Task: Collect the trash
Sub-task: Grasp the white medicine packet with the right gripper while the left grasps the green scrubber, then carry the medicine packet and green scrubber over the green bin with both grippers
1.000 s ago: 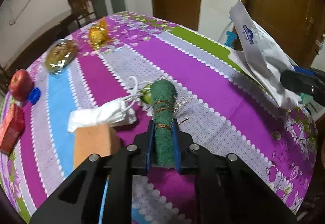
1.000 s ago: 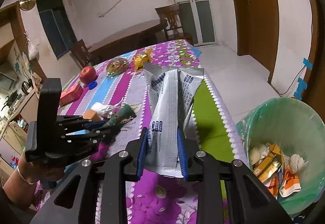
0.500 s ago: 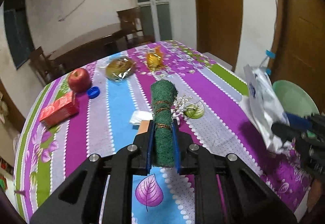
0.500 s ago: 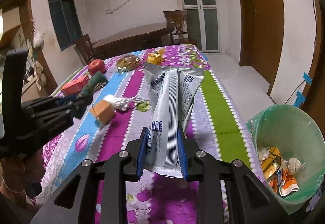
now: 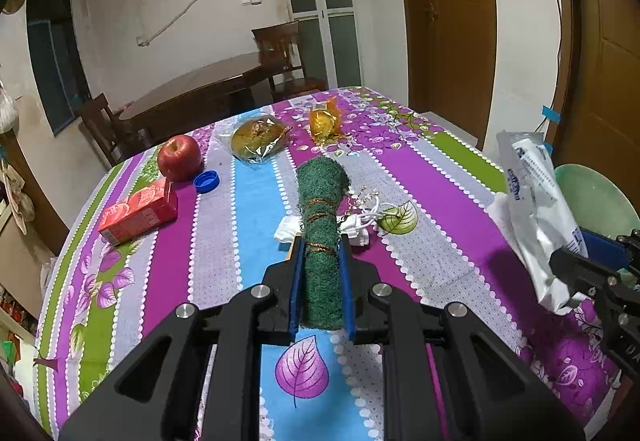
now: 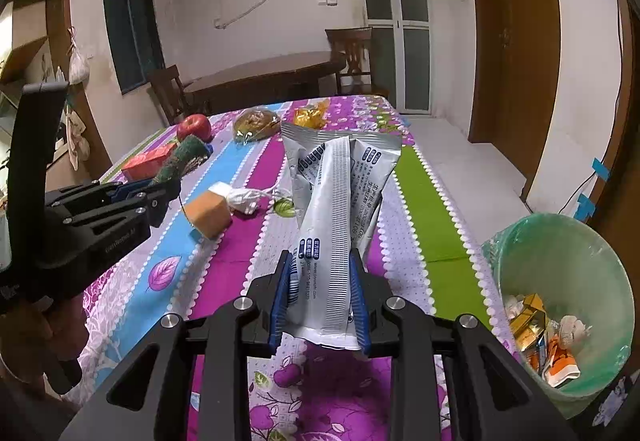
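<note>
Left gripper (image 5: 321,289) pinches a rolled green scouring pad (image 5: 321,219) above the table (image 5: 420,177); right gripper (image 6: 320,305) clamps a silver wrapper (image 6: 338,209). The green trash bin (image 6: 560,281), apparently on the floor, sits at four o'clock, holding wrappers.

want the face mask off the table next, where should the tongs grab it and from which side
Grip the bunched white body of the face mask, not the thin ear loops trailing toward the leaf print. Come from above, tongs closing across its narrow width. It lies flat and crumpled on the tablecloth, close against the orange sponge block, so a low sideways approach would likely bump the block. Both tongs are full now.
</note>
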`<action>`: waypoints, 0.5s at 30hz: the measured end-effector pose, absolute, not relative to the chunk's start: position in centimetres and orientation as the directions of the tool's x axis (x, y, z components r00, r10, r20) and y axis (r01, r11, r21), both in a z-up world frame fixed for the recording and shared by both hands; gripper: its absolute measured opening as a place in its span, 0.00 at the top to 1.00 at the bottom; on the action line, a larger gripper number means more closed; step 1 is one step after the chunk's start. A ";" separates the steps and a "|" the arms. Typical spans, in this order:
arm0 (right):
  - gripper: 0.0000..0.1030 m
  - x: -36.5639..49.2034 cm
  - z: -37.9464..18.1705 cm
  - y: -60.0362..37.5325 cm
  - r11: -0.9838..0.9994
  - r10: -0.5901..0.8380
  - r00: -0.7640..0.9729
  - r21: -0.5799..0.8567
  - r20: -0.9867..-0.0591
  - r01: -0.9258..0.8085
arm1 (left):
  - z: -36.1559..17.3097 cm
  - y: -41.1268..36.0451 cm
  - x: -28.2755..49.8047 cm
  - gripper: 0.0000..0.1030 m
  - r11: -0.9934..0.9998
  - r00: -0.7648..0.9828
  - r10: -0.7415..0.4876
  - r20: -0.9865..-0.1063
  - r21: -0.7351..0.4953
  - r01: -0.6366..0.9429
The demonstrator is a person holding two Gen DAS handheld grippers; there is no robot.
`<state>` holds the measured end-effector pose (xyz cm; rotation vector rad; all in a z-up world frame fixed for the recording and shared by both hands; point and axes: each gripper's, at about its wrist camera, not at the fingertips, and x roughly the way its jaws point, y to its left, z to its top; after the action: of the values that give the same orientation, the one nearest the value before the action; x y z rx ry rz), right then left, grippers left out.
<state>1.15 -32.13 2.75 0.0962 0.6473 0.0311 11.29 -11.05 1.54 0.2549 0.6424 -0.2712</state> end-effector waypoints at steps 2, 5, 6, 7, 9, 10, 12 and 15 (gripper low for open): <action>0.72 1.0 3.0 -32.4 0.995 0.054 0.805 0.097 -0.591 0.005 | 1.6 -11.0 11.3 0.86 0.934 0.768 -0.170 -0.618 0.147 0.324; 0.72 0.6 3.7 -33.0 0.995 0.036 0.819 0.093 -0.573 0.021 | 1.8 -11.3 11.4 0.86 0.934 0.769 -0.170 -0.617 0.147 0.325; 0.72 0.6 4.0 -33.3 0.996 0.031 0.822 0.091 -0.569 0.025 | 1.9 -11.4 11.4 0.86 0.933 0.771 -0.173 -0.613 0.148 0.327; 0.72 0.5 4.2 -33.6 0.996 0.022 0.825 0.087 -0.565 0.033 | 2.3 -11.7 11.4 0.86 0.932 0.778 -0.175 -0.603 0.153 0.328; 0.72 0.2 4.9 -34.2 0.995 0.004 0.833 0.085 -0.553 0.051 | 3.0 -12.3 11.4 0.86 0.929 0.787 -0.187 -0.588 0.154 0.336; 0.72 0.0 5.2 -34.6 0.995 -0.006 0.838 0.083 -0.545 0.061 | 3.2 -12.5 11.4 0.86 0.928 0.790 -0.191 -0.583 0.155 0.339; 0.72 -0.2 5.9 -35.3 0.994 -0.029 0.845 0.074 -0.534 0.080 | 3.8 -13.3 11.4 0.86 0.923 0.797 -0.201 -0.570 0.162 0.349; 0.72 -0.7 7.0 -36.5 0.992 -0.061 0.855 0.062 -0.514 0.108 | 4.5 -14.7 11.4 0.86 0.915 0.802 -0.217 -0.557 0.170 0.366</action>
<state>-0.74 -36.46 7.01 0.0897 0.5375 -0.0885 11.39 -14.66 4.47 0.2773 0.5592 -0.3165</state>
